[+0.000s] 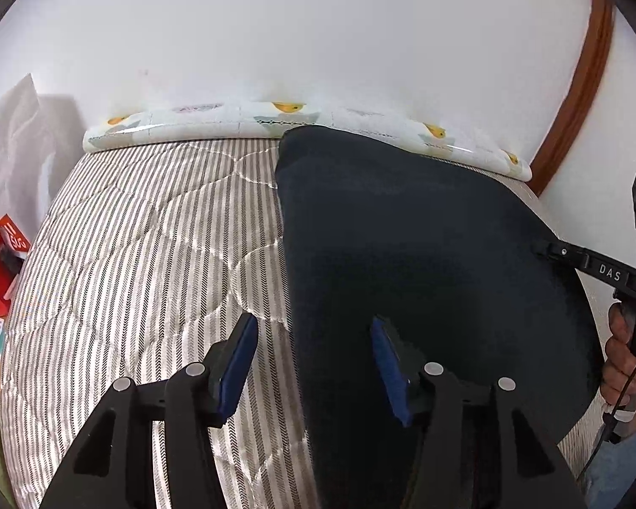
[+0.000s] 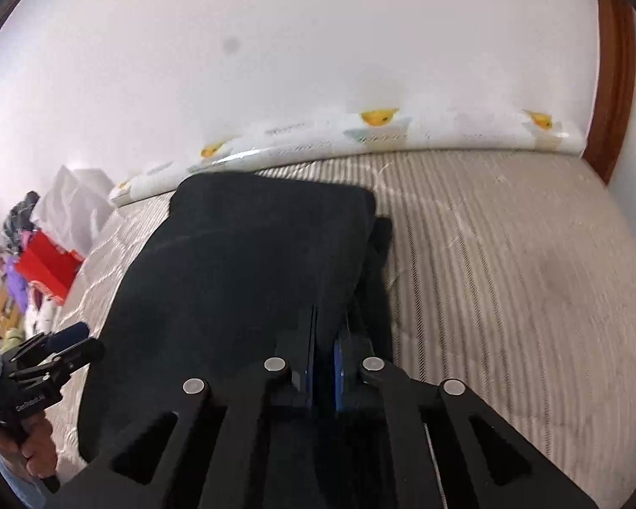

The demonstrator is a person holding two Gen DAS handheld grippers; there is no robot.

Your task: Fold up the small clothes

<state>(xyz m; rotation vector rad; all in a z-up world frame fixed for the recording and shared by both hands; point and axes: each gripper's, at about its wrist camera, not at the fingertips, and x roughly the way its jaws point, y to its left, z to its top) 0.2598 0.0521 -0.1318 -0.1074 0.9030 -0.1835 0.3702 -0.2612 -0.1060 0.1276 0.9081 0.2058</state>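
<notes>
A dark navy garment (image 1: 411,246) lies spread on the striped quilted mattress (image 1: 148,246). My left gripper (image 1: 313,339) is open, its blue pads astride the garment's left edge near me, holding nothing. My right gripper (image 2: 323,335) is shut on the garment's (image 2: 250,263) right edge, where a fold of cloth runs up between the pads. The right gripper also shows in the left wrist view (image 1: 547,250), at the garment's right edge. The left gripper shows in the right wrist view (image 2: 70,339), at the garment's left side.
A white bolster with yellow fruit print (image 1: 301,121) lies along the wall at the mattress's far edge. A red box (image 2: 48,267) and piled clothes lie off the mattress to the left. A brown wooden door frame (image 1: 581,85) stands at the right.
</notes>
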